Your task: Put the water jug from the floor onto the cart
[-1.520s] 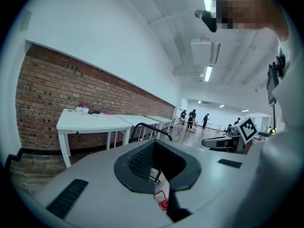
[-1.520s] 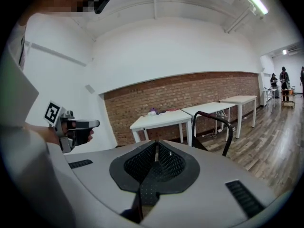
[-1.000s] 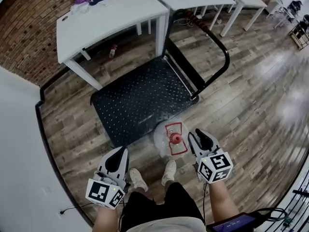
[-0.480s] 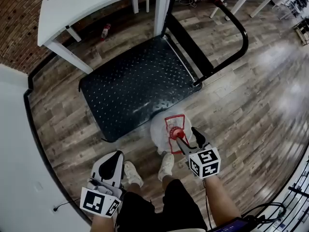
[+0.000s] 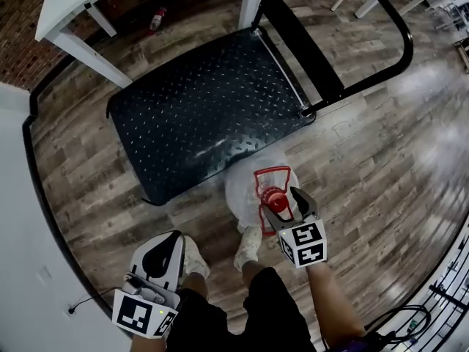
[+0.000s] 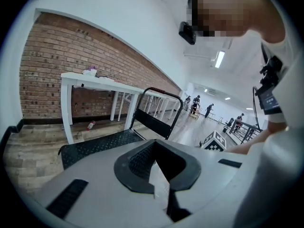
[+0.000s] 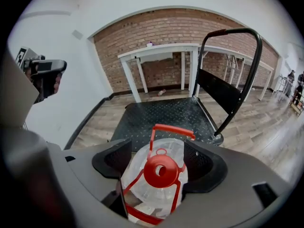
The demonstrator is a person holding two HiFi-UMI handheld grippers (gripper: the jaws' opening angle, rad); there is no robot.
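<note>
Straddles the red cap (image 7: 160, 170) of the water jug (image 7: 176, 153) with the right gripper (image 7: 159, 152), jaws wide, just been opening, pads clear of it. Holds the left gripper (image 5: 174, 237) low, jaws together on nothing. Finds the jug upright on the wood floor (image 5: 366, 160), just beside the black cart (image 5: 198, 116). Shows shoes (image 5: 248, 245) near it only in the head view, distant people (image 6: 197, 101) only in the left gripper view.

Right gripper (image 5: 283, 201) lowered, jaws opening around water jug (image 5: 245, 185).
</note>
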